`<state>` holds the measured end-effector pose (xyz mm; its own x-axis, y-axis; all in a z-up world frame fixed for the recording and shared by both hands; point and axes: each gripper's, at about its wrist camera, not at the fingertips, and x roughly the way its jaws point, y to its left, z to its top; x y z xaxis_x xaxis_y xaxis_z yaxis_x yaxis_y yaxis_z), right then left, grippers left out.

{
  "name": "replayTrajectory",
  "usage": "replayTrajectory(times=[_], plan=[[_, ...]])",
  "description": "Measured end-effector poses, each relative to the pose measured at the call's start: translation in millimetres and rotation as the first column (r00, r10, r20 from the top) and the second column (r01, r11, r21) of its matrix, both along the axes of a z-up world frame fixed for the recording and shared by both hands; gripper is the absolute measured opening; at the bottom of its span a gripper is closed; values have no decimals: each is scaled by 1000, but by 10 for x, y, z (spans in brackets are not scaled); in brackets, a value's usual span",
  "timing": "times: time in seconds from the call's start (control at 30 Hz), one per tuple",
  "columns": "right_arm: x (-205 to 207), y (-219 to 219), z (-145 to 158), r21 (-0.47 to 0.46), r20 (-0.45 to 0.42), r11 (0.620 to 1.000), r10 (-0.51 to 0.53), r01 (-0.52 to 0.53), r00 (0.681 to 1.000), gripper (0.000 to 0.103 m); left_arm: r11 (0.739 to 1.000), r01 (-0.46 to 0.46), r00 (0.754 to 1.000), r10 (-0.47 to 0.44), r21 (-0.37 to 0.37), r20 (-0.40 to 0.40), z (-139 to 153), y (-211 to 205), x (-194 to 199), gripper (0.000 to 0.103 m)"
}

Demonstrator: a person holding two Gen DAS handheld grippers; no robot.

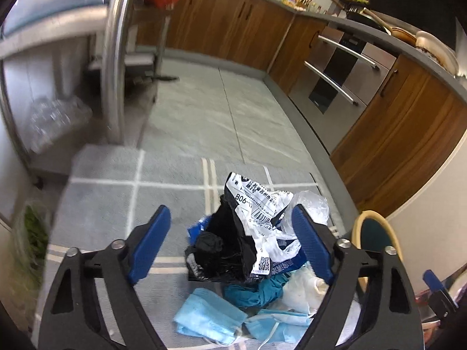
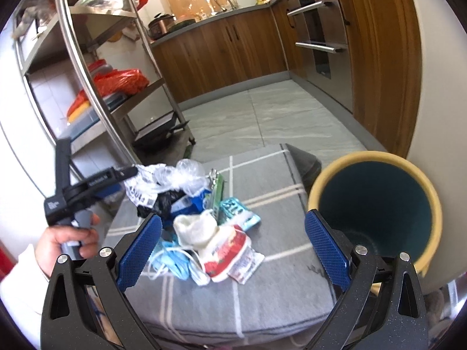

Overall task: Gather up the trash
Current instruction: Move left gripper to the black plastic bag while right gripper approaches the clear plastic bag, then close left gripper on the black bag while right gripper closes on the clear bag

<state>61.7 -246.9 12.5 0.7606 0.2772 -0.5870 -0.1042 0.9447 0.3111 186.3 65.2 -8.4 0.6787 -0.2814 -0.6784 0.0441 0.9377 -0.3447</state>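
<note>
A trash pile lies on a grey checked mat (image 2: pixel 271 233). It holds a crumpled white shipping bag (image 1: pixel 256 204) with black plastic (image 1: pixel 221 248), blue face masks (image 1: pixel 210 318), a teal glove (image 1: pixel 254 288), clear plastic (image 2: pixel 186 172), a white wad (image 2: pixel 198 227) and a red-and-white wrapper (image 2: pixel 230 253). My left gripper (image 1: pixel 230 210) is open, its pads on either side of the shipping bag without pressing it. A hand holds this left gripper (image 2: pixel 128 172) at the pile's left. My right gripper (image 2: pixel 233 215) is wide open above the pile's near side. A yellow-rimmed bin (image 2: pixel 335 163) stands just right of it.
A steel shelf rack (image 2: pixel 87 73) with red bags (image 2: pixel 122 81) stands to the left. Wooden cabinets (image 2: pixel 221 43) and an oven (image 2: pixel 321 29) line the back and right. Grey tiled floor (image 2: pixel 262 116) lies beyond the mat. A dark cone-shaped object (image 2: pixel 303 160) sits by the bin.
</note>
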Motion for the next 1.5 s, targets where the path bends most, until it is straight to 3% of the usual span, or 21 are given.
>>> replayTrajectory(times=[0.13,0.3,0.33,0.4,0.63,0.87,1.07,1.13,1.2,1.33,1.37,1.5], plan=[[179,38,-36,40,-21,999,24,-23,999,98,998,20,999,-22,-52,-42,-146,22,97,62],[539,121,-108,93,-61,993,76,-70,995,98,992,36,998,-41,-117,-39,-249,70,56,46],[623,152,-131,106,-74,991,86,-78,994,98,992,40,998,-45,-123,-36,-245,69,45,36],[740,200,-159,118,-91,989,105,-94,990,98,988,58,998,-62,-141,-23,-247,64,24,27],[1156,487,-245,163,-145,976,170,-146,975,98,983,90,996,-91,-159,2,-238,0,-45,25],[1401,809,-390,143,-195,973,209,-183,958,93,975,102,995,-101,-197,16,-295,40,-116,24],[1529,947,-561,120,-243,973,223,-199,944,68,969,101,995,-99,-225,20,-323,83,-129,21],[1525,973,-590,124,-245,969,238,-214,940,55,968,109,994,-107,-225,22,-332,83,-130,15],[1515,983,-605,126,-241,966,252,-228,937,34,967,109,994,-107,-229,23,-334,85,-129,14],[1478,953,-580,149,-225,960,267,-238,937,18,964,91,996,-87,-250,28,-332,137,-146,11],[1464,938,-569,158,-220,958,269,-237,938,9,962,84,996,-80,-260,28,-329,152,-150,11],[1395,862,-498,190,-198,954,270,-233,942,5,958,86,996,-73,-273,57,-266,171,-197,10]])
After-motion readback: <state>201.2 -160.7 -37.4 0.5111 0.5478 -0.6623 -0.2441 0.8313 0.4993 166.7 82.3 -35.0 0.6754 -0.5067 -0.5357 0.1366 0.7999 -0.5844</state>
